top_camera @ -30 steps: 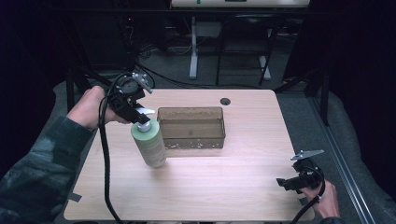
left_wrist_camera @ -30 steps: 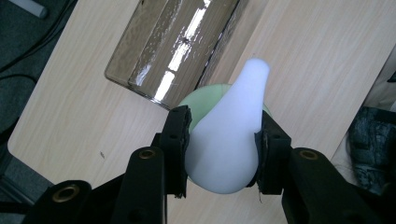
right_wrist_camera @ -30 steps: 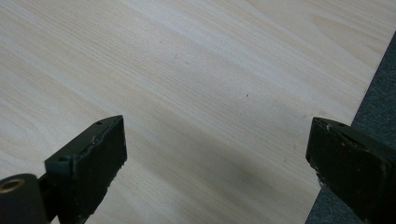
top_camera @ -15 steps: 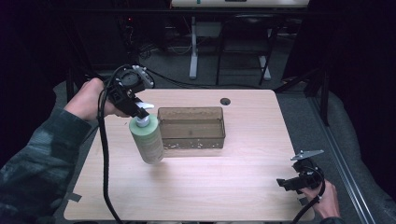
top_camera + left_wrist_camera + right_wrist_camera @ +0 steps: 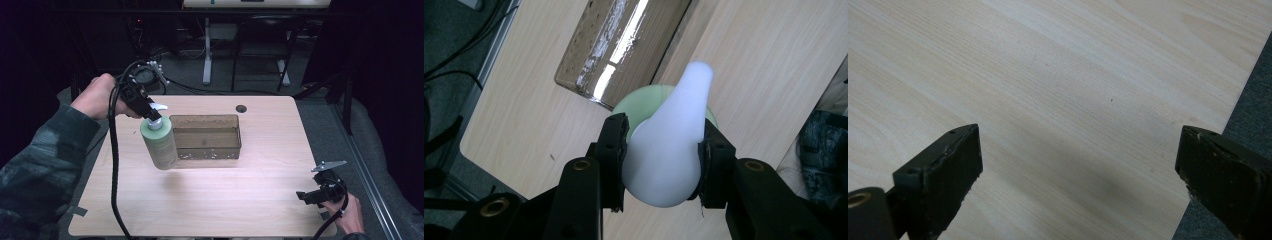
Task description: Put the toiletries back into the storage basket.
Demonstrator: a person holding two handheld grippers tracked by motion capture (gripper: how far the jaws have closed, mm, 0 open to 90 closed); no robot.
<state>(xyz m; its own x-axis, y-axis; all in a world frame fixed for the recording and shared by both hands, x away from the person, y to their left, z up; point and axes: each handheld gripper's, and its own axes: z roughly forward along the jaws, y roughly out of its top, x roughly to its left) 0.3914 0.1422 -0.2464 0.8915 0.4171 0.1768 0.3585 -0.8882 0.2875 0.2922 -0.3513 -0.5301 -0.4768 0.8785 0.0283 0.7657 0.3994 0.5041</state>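
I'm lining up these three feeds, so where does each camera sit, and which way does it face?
High view: above the person's side, facing forward and down on the wooden table; forearms, left gripper, right gripper.
Left gripper view: on that gripper, looking down its jaws clamped on the white pump head of the pale green bottle.
Right gripper view: along its open jaws at bare tabletop.
Shared: high and left gripper views both show the clear brown plastic bin.
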